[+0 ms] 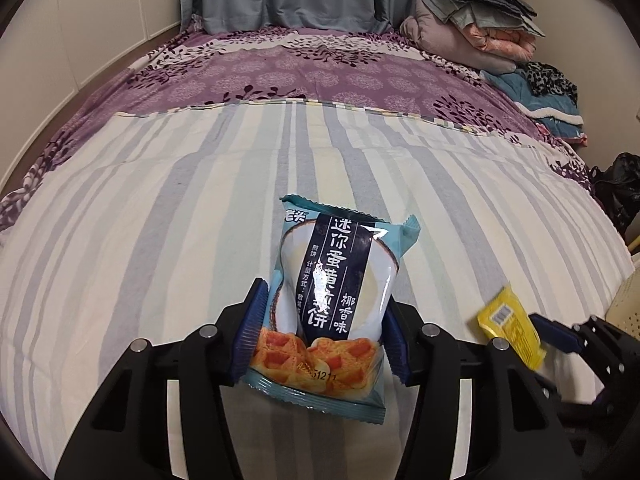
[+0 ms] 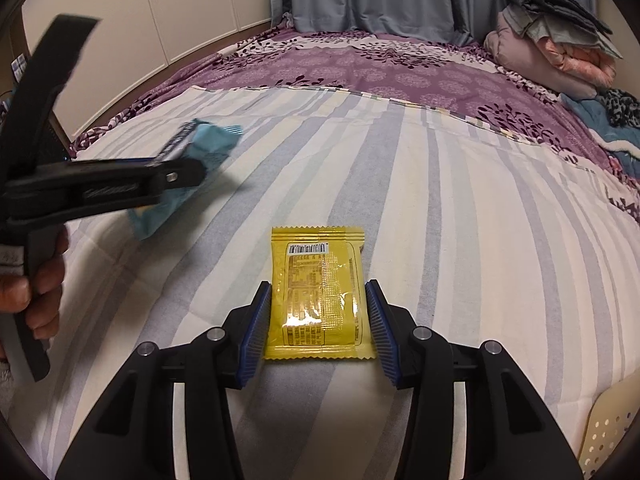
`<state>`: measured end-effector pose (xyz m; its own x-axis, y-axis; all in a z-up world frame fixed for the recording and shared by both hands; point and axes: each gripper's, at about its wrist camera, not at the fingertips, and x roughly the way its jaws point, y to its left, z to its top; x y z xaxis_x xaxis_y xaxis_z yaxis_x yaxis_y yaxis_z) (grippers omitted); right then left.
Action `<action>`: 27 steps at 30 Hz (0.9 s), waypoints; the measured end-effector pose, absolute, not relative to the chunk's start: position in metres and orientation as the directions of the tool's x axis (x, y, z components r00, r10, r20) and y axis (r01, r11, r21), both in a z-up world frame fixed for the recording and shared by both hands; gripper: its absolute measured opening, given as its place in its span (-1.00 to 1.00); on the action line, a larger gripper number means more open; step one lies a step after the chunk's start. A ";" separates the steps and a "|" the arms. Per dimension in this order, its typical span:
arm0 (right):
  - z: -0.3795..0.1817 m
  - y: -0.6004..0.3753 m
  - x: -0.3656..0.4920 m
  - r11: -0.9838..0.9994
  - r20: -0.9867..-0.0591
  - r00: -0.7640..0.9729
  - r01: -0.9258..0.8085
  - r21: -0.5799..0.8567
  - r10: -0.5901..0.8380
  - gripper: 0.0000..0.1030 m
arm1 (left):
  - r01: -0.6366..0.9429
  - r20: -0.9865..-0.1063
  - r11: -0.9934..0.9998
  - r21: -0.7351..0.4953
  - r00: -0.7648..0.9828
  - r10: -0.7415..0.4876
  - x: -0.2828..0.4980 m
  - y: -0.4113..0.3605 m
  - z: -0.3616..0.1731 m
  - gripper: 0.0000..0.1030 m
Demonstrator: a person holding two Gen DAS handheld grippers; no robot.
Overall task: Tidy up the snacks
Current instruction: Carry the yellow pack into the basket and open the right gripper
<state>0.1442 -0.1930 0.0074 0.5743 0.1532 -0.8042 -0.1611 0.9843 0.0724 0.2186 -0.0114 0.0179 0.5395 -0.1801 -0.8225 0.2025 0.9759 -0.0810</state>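
Both snacks are gripped and neither is yet stowed. The left gripper point(image 1: 324, 332) is clamping the blue snack packet point(image 1: 334, 300), holding it clear above the striped sheet point(image 1: 160, 200). The right gripper point(image 2: 320, 328) is pressing its pads on the yellow snack packet point(image 2: 318, 296), low over the sheet. A perforated cream basket point(image 2: 608, 436) is sitting at the bed's right edge, probably their destination. Count: two packets, one basket, two grippers.
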 end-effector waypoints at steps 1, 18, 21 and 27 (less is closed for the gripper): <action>0.010 -0.194 0.141 0.986 -0.800 0.581 -0.151 0.075 0.150 -0.08 | 0.200 -0.819 0.977 -0.077 0.546 -0.176 0.213 -0.009 0.021 0.06; 0.041 -0.215 0.087 0.980 -0.752 0.629 -0.110 0.166 0.198 -0.08 | 0.198 -0.793 0.974 -0.115 0.571 -0.210 0.127 0.006 0.057 0.06; 0.048 -0.222 0.077 0.978 -0.738 0.643 -0.098 0.186 0.205 -0.08 | 0.201 -0.789 0.972 -0.123 0.574 -0.219 0.115 0.003 0.064 0.06; 0.074 -0.245 0.046 0.974 -0.696 0.689 -0.067 0.214 0.201 -0.08 | 0.238 -0.773 0.962 -0.138 0.581 -0.254 0.093 -0.012 0.079 0.06</action>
